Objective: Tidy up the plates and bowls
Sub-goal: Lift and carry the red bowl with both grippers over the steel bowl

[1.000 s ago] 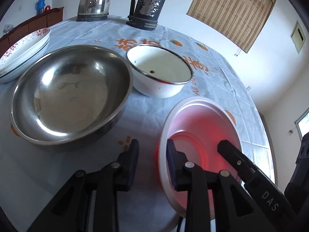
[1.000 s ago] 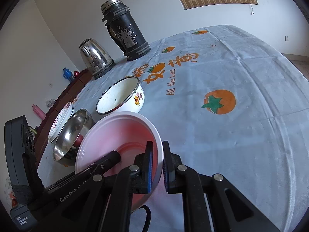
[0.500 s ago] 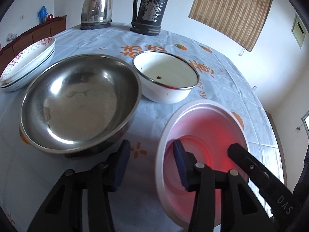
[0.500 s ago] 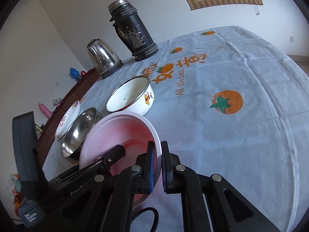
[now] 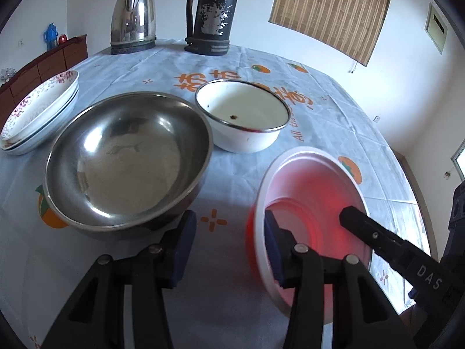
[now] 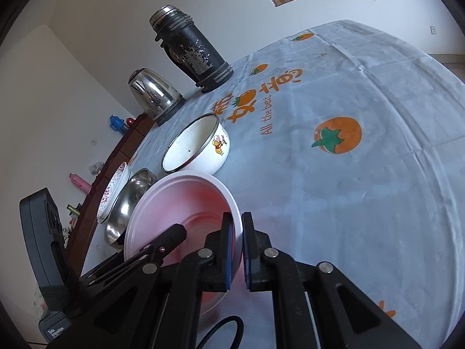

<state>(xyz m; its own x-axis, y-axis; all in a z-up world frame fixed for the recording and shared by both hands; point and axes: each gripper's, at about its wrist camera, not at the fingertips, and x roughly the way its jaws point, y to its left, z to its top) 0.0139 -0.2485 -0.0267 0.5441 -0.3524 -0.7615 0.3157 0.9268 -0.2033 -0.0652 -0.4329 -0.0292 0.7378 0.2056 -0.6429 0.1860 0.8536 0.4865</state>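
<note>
White walls ring the clothed table point(image 5: 319, 110), where the left gripper point(image 5: 229, 244) has just spread its jaws off the pink plate's point(image 5: 308, 186) rim—released—while the right gripper point(image 6: 237, 250) stays clenched on it beside the steel bowl point(image 5: 128, 157), so the handover looks done.

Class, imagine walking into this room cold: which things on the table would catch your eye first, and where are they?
The pink plastic bowl nearest the cameras, pinched at its rim by the right gripper. Beside it sits a big shiny steel bowl, with a white enamel bowl behind and a battered black thermos at the far edge.
</note>
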